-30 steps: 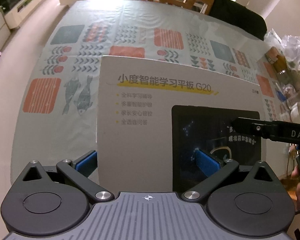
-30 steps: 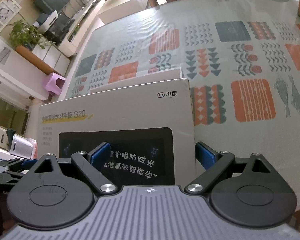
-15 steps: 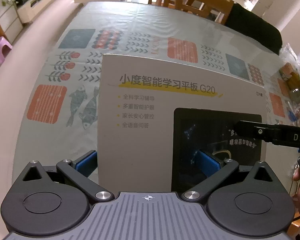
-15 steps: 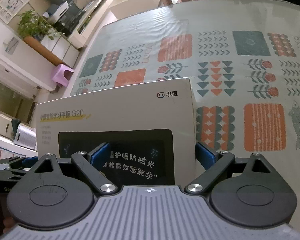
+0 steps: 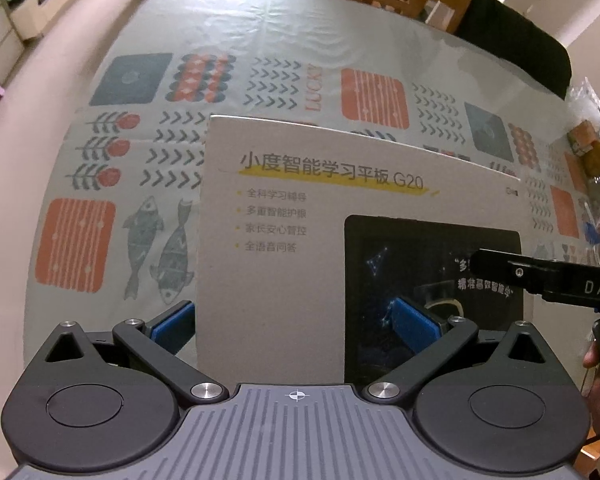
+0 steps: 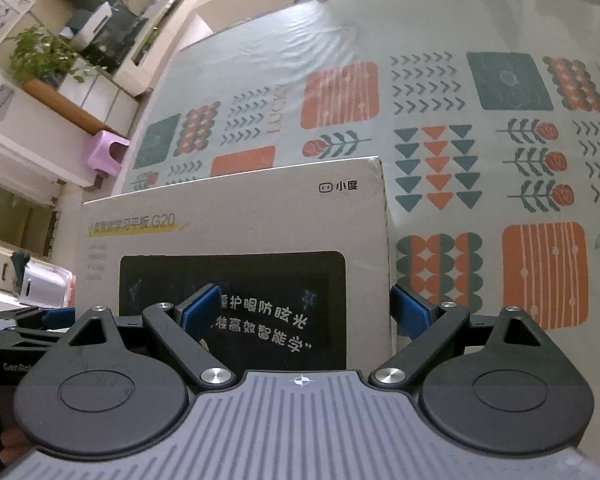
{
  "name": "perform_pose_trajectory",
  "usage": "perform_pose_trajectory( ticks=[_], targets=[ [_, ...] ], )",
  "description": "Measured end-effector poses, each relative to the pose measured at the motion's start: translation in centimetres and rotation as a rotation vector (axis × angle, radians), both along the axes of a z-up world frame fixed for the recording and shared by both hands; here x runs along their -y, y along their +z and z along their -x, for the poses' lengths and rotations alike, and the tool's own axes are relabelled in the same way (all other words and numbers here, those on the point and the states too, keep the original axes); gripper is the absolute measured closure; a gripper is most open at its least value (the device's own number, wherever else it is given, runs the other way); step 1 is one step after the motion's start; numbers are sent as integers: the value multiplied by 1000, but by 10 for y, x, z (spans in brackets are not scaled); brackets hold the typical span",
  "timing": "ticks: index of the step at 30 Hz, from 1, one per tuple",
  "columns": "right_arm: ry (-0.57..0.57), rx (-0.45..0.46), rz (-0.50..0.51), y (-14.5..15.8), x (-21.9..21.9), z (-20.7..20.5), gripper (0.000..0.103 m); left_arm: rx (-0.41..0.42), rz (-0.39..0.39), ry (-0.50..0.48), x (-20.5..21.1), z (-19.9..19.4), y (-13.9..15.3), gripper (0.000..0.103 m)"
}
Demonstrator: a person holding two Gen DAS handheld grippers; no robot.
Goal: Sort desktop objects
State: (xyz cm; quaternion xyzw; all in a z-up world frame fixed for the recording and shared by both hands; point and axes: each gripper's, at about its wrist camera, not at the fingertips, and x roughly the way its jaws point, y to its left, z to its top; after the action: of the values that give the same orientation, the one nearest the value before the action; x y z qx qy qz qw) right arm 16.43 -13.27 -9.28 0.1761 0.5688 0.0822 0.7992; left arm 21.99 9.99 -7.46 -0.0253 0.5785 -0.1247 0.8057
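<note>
Both the left gripper (image 5: 294, 318) and right gripper (image 6: 306, 306) are clamping the tablet box (image 5: 284, 264) above the patterned tablecloth (image 5: 268, 40); keeping it level (grips matched) is what matters.

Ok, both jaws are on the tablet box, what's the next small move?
Probably lower the tablet box gently toward the bare tablecloth ahead, both ends together. The left gripper and right gripper each clamp one end, and it looks raised off the cloth.
</note>
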Motion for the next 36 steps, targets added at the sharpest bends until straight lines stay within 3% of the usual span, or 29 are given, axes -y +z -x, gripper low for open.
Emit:
perform_pose_trajectory(
  ticks=[23, 36],
  targets=[
    [10, -105, 56, -40, -12, -21, 0, -121, -4, -57, -2, -36, -49, 0],
    [40, -143, 117, -64, -25, -28, 0, -128, -27, -68, 3, -42, -75, 0]
  ],
)
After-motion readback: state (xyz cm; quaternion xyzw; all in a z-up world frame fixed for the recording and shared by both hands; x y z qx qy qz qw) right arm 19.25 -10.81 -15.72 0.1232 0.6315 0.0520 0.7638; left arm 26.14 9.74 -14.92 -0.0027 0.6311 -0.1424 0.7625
